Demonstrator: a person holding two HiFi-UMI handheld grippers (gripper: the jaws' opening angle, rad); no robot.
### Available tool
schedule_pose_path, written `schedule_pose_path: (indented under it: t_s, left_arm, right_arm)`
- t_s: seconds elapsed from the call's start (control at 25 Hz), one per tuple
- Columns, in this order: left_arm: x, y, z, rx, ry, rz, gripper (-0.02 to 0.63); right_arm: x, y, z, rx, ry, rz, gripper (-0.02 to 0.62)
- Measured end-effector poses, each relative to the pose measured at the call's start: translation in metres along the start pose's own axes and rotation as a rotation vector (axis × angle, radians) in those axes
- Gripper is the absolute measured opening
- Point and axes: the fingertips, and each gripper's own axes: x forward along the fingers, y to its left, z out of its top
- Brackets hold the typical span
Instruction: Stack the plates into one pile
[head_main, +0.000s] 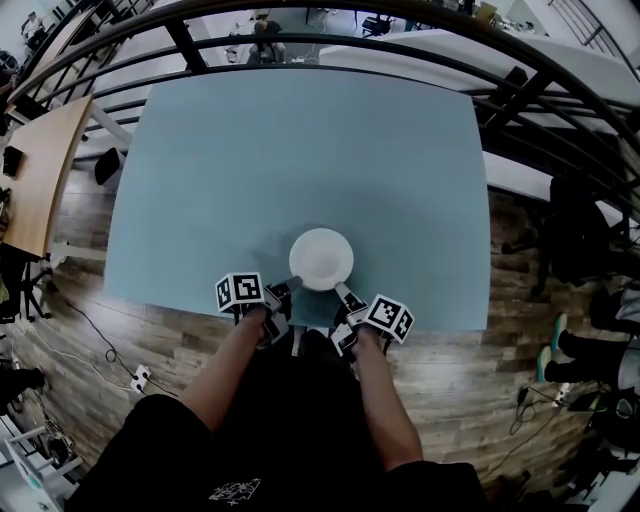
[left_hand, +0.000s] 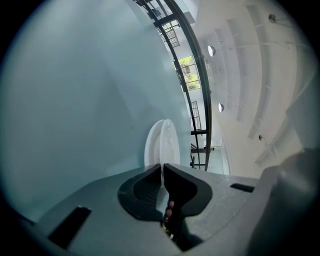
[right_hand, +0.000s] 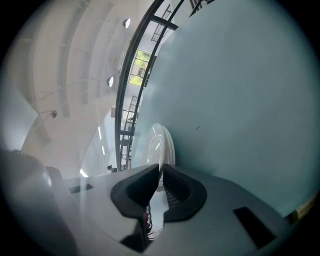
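– Blue-grey table, with wood floor and railings around it. Where does the pile stand?

– White plate, near the table's front edge, just ahead of the person. No other plate shows on the table. Whether this is one plate or several stacked, no view settles, nor whether it rests on the table or hangs just above it.

– And the grippers?

– Left gripper at the plate's left rim, right gripper at its right rim. In each gripper view the jaws stand narrow, with white rim between the pads, so both pinch the plate.

– Which step is this?

– Probably the last: a two-sided placing of the pile. The next move calls for the plate to lie flat, then for both jaws to part evenly and back outward without dragging the rim.
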Motion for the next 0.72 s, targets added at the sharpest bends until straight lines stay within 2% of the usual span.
schedule_pose_path:
  t_s: [0.28,0.44,0.72]
  left_arm:
    - [-0.002,0.011,-0.003,0.016,0.056,0.050,0.028]
    - [-0.004,0.009,-0.004,0.032,0.074,0.070,0.066]
    - [-0.012,0.017,-0.005,0.041,0.069,0.100,0.074]
  right_arm:
    - [0.002,-0.004,-0.007,-0.043,0.042,-0.036,0.021]
    - [0.001,-0.001,-0.004,-0.070,0.059,-0.044,0.023]
    - [0.009,0.005,-0.026,-0.245,0.225,-0.074,0.106]
